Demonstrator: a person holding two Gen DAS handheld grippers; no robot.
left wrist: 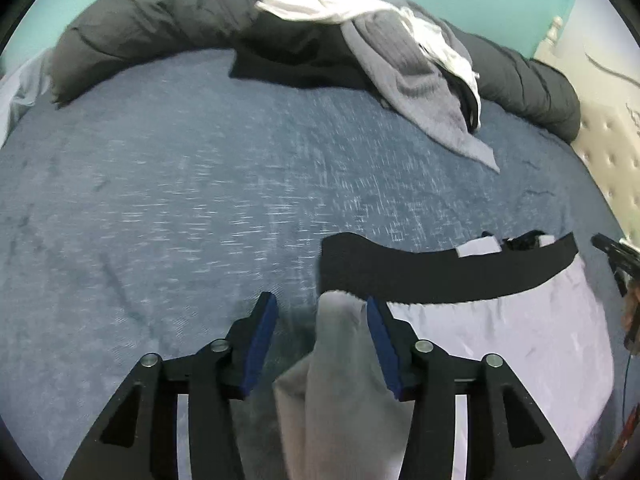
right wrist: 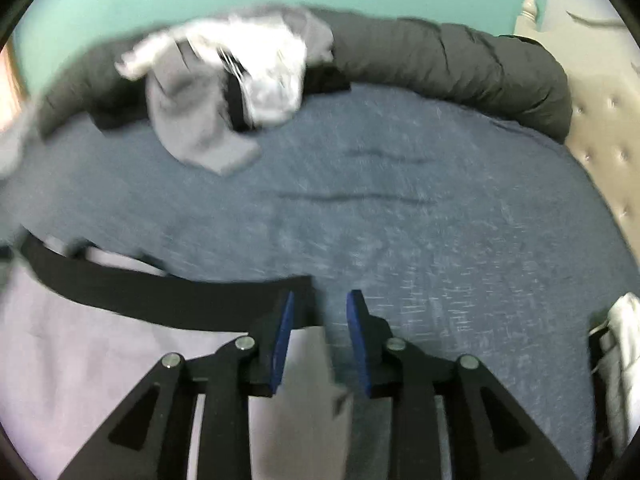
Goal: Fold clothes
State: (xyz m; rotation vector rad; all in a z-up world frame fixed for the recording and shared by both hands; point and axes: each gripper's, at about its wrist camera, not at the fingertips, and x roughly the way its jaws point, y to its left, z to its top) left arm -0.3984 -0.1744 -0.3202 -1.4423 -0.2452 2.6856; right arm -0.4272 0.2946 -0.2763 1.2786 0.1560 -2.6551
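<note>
A home bedroom: blue bedspread [left wrist: 180, 184], rolled dark duvet [right wrist: 460, 60], tufted headboard [right wrist: 604, 120] (teal wall behind).

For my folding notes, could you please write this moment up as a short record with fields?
surface: blue bedspread
garment being folded: pale garment with black waistband, lying flat at the near edge
left gripper: open, a fold of pale cloth between the jaws, resting against one pad
right gripper: open, over the waistband's end, pads not pressing
waiting pile: grey and white clothes at the far side
behind pile: dark rolled duvet
</note>
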